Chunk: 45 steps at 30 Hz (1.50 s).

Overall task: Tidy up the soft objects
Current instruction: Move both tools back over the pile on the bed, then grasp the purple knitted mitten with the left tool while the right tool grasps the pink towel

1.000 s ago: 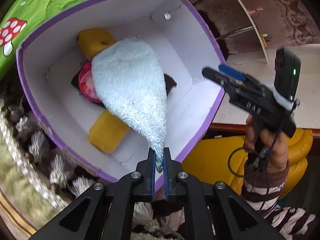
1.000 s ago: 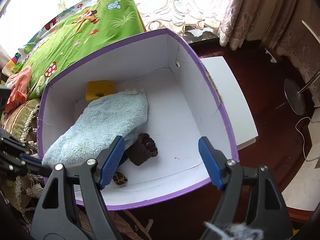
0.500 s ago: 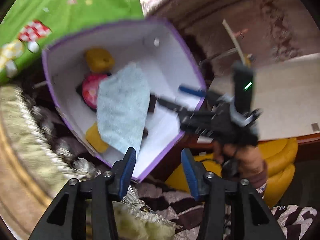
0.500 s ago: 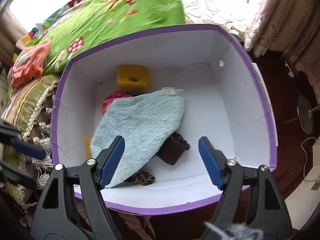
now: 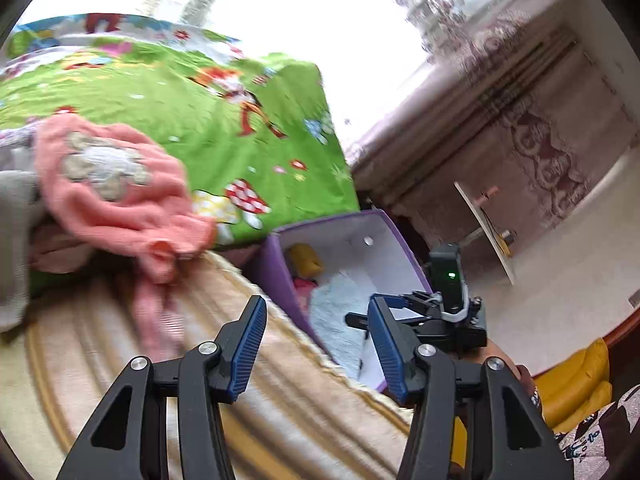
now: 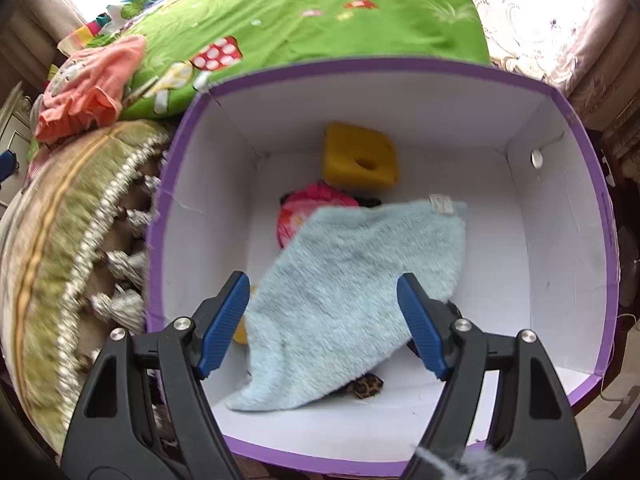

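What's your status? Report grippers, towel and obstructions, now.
Left gripper open, empty, over the cushion. Right gripper open above the box. Blue towel lies inside, covering other items. Nothing blocking.

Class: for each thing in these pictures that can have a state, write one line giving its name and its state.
Left gripper: open, empty.
Right gripper: open, empty.
Box: lidless, partly filled.
Blue towel: inside box, crumpled over other items.
Yellow sponge: inside box, uncovered.
Pink garment: outside box, crumpled on bedding.

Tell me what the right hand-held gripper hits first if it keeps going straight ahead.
Probably the blue towel: it lies in the box directly between the open right hand-held gripper fingers. Depth is unclear.
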Each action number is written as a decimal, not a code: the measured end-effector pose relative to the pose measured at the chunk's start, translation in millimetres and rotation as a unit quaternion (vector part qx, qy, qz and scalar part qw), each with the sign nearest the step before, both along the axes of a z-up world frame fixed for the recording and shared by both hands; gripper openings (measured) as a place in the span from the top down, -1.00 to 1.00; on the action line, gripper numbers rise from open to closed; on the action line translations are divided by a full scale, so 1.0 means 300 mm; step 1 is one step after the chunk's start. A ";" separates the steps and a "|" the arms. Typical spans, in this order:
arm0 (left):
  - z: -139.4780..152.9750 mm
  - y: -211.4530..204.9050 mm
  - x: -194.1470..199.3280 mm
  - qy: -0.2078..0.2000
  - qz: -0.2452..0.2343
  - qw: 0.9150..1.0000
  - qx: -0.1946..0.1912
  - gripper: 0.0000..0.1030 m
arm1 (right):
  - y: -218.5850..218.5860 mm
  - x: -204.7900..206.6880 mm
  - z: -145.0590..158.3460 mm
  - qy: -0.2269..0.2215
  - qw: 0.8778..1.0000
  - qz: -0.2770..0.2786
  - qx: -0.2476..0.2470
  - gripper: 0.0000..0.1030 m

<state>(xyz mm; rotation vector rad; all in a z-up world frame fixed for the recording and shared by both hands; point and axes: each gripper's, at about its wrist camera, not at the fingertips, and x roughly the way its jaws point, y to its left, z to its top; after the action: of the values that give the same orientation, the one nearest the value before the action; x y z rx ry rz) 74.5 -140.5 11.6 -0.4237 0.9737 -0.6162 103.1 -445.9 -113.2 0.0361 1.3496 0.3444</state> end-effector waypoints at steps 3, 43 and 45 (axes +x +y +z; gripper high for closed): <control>-0.002 0.124 0.002 0.007 0.037 0.999 -0.017 -0.05 | 0.044 0.028 0.038 -0.014 1.000 0.002 0.009 -0.53; -0.223 0.872 0.422 0.152 0.295 0.939 -0.088 -0.21 | 0.903 0.212 0.296 -0.118 0.962 0.243 0.041 -0.64; -0.239 0.855 0.433 0.156 0.290 0.941 -0.079 -0.16 | 0.912 0.214 0.290 -0.128 0.961 0.243 0.038 -0.64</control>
<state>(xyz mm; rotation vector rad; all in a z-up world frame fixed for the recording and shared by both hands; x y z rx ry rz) 204.5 116.2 -60.0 -0.9332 1.0368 -0.0876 167.5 -172.4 -26.2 -0.2729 1.0752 0.7879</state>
